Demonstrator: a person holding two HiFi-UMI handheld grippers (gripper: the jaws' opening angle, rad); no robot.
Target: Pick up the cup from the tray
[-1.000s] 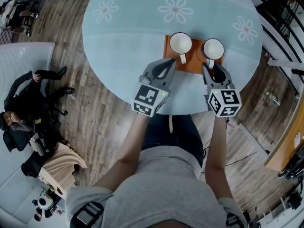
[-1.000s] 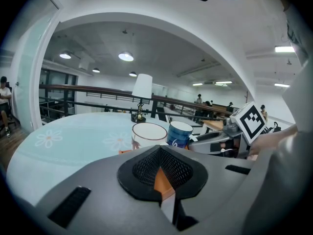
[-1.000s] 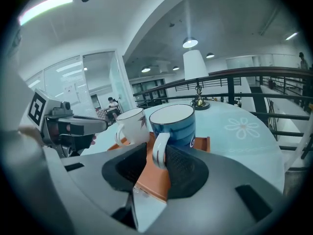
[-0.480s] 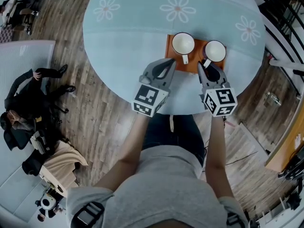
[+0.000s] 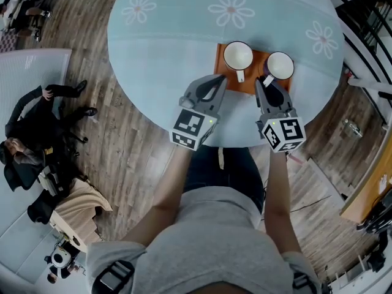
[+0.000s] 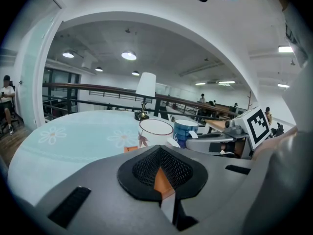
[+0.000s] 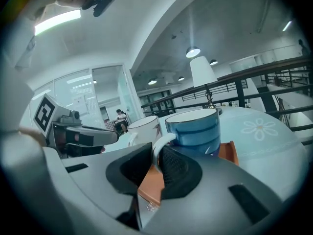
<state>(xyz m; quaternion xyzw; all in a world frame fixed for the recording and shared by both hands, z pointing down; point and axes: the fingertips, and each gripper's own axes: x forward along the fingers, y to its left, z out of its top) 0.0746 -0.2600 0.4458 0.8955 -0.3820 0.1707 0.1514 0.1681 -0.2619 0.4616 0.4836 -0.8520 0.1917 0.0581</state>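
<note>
Right gripper view shows the right gripper (image 7: 155, 163) with its two black pads either side of the white handle (image 7: 157, 148) of the blue cup (image 7: 193, 131). The jaws have just been closing, and the handle now fills the gap at the tips, pinched between the pads. The cup stands upright on the right half of the orange tray (image 7: 227, 152), its handle toward the tray's near edge. Just beside it, on the left half, stands a white cup (image 7: 144, 126) – close, but apart from the gripper.

Left gripper (image 6: 160, 160) has its pads pressed together with nothing between them. Its tips lie at the tray's near left corner, in front of the white cup, and only a sliver of orange shows past them.

Head view places the tray near the near edge of the round pale-blue table (image 5: 171, 35), right of its middle. From there both cups show only as white rims, so the blue wall is seen in the gripper views alone. The right gripper's body also covers the pinched handle from above. A white-shaded lamp (image 7: 203, 71) stands at the table's far edge in both gripper views – the head view cuts it off at the top. Railings beyond it are dim.
</note>
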